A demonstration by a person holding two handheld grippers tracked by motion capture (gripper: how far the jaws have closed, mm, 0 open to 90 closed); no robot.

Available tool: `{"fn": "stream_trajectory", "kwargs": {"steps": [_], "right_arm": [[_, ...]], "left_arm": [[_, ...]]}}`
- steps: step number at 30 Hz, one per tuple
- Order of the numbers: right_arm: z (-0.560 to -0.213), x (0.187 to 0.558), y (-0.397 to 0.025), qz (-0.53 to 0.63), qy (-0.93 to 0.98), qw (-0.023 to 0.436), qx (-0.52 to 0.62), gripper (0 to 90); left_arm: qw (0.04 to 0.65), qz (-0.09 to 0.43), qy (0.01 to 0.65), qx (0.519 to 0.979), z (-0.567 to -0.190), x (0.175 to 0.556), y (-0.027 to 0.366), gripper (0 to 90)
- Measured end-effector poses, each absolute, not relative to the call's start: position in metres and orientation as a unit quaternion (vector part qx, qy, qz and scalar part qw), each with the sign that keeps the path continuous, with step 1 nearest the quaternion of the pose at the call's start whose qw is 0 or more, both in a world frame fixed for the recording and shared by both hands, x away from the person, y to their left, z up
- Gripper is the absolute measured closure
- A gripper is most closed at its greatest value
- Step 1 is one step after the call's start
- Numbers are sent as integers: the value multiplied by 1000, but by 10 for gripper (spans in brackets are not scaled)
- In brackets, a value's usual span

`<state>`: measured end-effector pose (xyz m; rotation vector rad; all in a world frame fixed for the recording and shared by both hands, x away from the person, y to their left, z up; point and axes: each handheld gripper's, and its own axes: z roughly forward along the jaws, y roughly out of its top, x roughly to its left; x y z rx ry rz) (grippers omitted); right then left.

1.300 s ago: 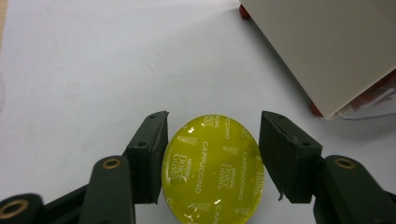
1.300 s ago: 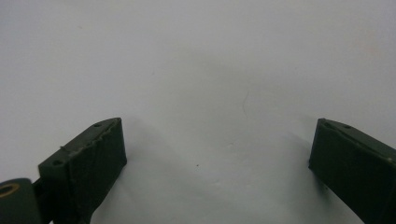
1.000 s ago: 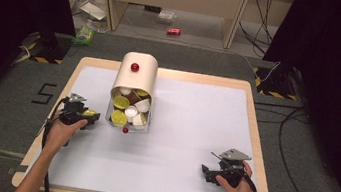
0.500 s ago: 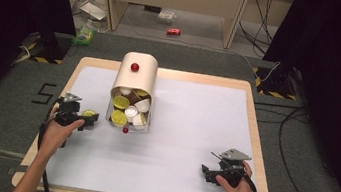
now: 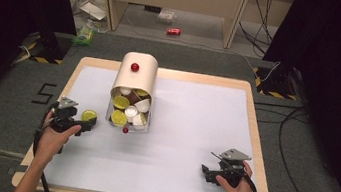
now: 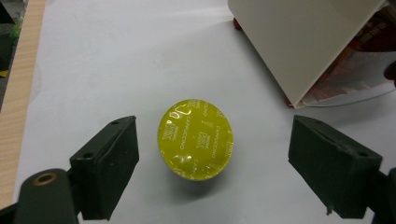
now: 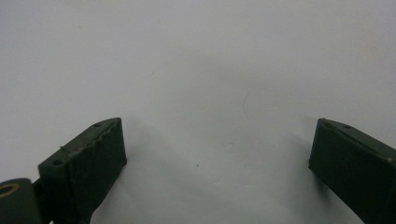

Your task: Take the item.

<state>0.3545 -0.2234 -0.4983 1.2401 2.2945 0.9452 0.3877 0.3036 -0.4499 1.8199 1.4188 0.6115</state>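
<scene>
Partly cut off, the cream container (image 6: 299, 42) hides its contents — the left gripper (image 6: 212, 158), drawn back since, gapes around the yellow capsule (image 6: 195, 138); the right gripper (image 7: 217, 163) gapes, empty.

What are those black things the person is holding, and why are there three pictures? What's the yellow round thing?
A person sits at a table and holds a pair of tongs in each hand. One picture comes from a camera up high, looking down. The other two come from little cameras riding on the tongs, so you see their black jaws sticking up from the bottom.

The left tongs are open, with a yellow coffee capsule lying on the table between the jaws, not squeezed. The right tongs are open too, over bare table.

In the middle lies a cream box, tipped on its side with a red knob on top. Inside are more capsules, yellow, white and brown.
</scene>
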Motion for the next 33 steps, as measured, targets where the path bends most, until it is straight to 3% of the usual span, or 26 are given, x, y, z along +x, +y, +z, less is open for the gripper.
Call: {"fn": "stream_trajectory", "kwargs": {"steps": [33], "right_arm": [[-498,355,-223,335,813,183,440,42]], "left_arm": [[390,234,517,725,-460,340,278,160]]}}
